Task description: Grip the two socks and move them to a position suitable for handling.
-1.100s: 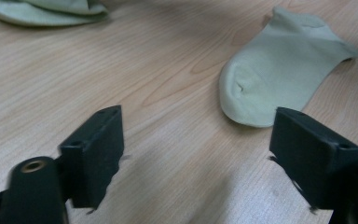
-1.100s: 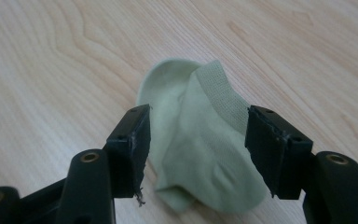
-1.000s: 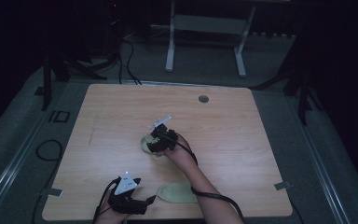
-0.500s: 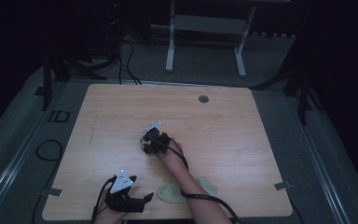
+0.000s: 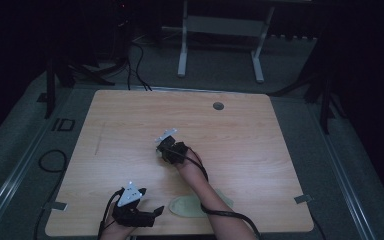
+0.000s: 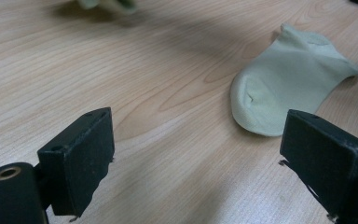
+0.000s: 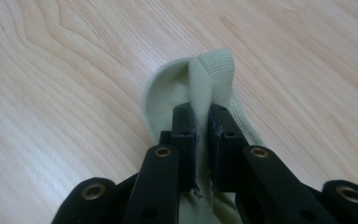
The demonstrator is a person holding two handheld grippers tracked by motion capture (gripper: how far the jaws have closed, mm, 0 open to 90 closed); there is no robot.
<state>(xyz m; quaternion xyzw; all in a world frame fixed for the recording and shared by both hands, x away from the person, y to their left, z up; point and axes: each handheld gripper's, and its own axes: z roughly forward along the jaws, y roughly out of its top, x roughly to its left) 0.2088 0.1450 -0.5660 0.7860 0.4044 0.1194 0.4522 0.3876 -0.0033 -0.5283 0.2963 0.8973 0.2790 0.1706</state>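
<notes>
Two pale green socks are on the wooden table [image 5: 260, 130]. One sock [image 5: 195, 205] lies flat by the front edge, beside the person's right forearm, and shows ahead of my left gripper as a sock [image 6: 289, 93]. My left gripper [image 5: 155, 212] [image 6: 200, 163] rests at the front left, open and empty, short of that sock. At the table's middle my right gripper [image 5: 164, 150] [image 7: 203, 121] has just been closing. It is now shut on a raised fold of the other sock [image 7: 168, 88].
A round grommet hole [image 5: 218, 106] sits near the table's far edge. A tape mark [image 5: 302, 199] is at the front right edge. The right gripper's cable [image 5: 215, 212] trails over the flat sock. Stand legs [image 5: 182, 45] and floor cables lie beyond the table.
The right gripper has shifted a little leftward and nearer over the middle sock, and its jaws have closed on it. The left gripper has stayed put.
</notes>
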